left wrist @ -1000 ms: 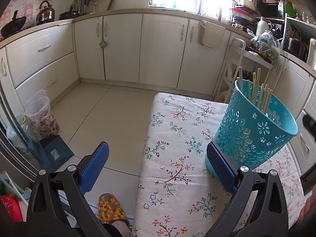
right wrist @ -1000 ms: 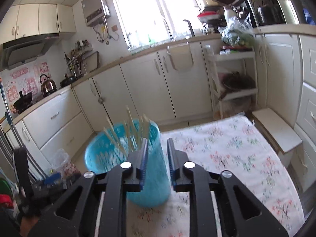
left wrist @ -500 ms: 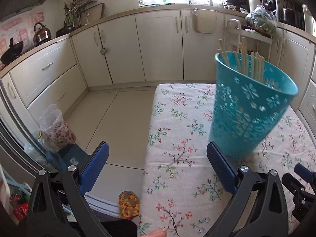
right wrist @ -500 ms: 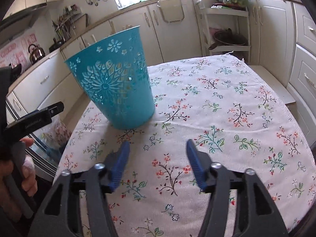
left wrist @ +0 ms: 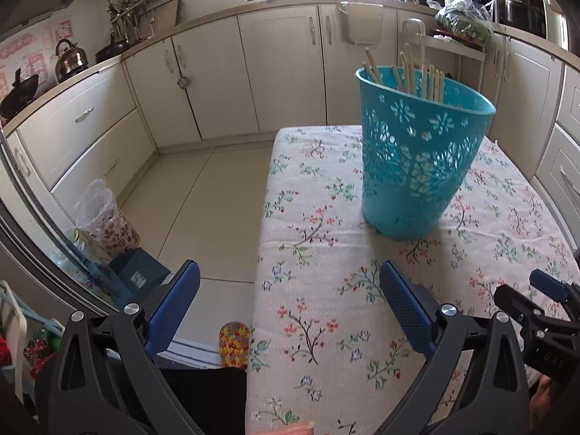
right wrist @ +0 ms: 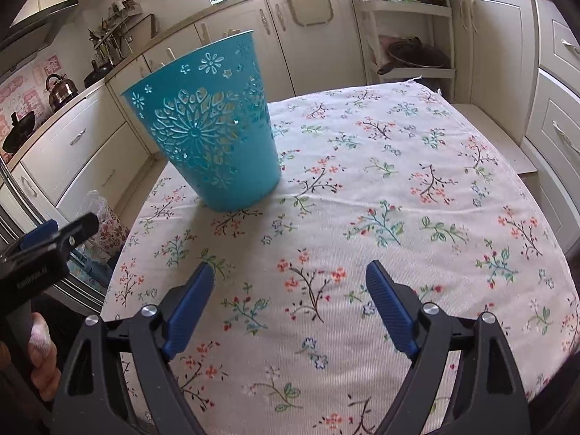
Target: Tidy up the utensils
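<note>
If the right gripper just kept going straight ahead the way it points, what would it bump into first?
Probably the flowered tablecloth: the open right gripper points slightly down at bare cloth. The blue basket stands left of that line, so it would likely be missed, though depth is uncertain.

left gripper (left wrist: 290, 282) agape; right gripper (right wrist: 290, 275) agape

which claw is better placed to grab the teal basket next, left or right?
Left, probably. The left claw is open and straddles the table edge on the teal basket's side. The right claw, also open and empty, sits over bare floral cloth, with the basket off to its left.
</note>
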`<state>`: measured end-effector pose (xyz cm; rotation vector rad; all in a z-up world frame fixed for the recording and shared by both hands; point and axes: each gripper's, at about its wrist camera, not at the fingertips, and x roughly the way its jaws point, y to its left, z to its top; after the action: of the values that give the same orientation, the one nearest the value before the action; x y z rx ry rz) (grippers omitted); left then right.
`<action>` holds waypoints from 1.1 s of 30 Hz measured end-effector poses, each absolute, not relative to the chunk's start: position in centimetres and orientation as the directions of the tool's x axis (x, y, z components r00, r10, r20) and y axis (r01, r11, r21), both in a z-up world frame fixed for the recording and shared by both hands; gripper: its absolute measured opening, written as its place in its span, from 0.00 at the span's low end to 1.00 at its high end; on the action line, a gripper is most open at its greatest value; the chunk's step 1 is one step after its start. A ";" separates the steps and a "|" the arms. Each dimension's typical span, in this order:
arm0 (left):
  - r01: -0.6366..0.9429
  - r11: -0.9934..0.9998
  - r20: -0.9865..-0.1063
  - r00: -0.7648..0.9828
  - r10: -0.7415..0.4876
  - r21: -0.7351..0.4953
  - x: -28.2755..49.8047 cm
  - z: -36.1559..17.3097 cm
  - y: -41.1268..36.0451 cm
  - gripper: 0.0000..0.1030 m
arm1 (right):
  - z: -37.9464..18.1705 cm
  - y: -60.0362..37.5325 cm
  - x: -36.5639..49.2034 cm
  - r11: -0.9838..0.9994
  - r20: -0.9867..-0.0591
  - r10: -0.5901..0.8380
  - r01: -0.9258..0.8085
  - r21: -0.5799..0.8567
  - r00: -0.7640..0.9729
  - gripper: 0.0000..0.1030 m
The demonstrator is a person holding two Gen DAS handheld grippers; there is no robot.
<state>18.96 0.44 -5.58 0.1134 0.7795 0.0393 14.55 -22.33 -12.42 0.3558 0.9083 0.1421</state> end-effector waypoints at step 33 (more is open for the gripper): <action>0.045 0.988 -0.743 0.665 0.082 0.149 18.8 -8.5 -0.6 0.93 | -14.8 -20.6 14.7 0.944 -0.804 0.262 0.030 0.329 0.534 0.88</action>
<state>18.83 -0.60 -8.47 0.1591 0.8446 0.0211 14.71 -20.57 -14.80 0.3213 1.0025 0.1411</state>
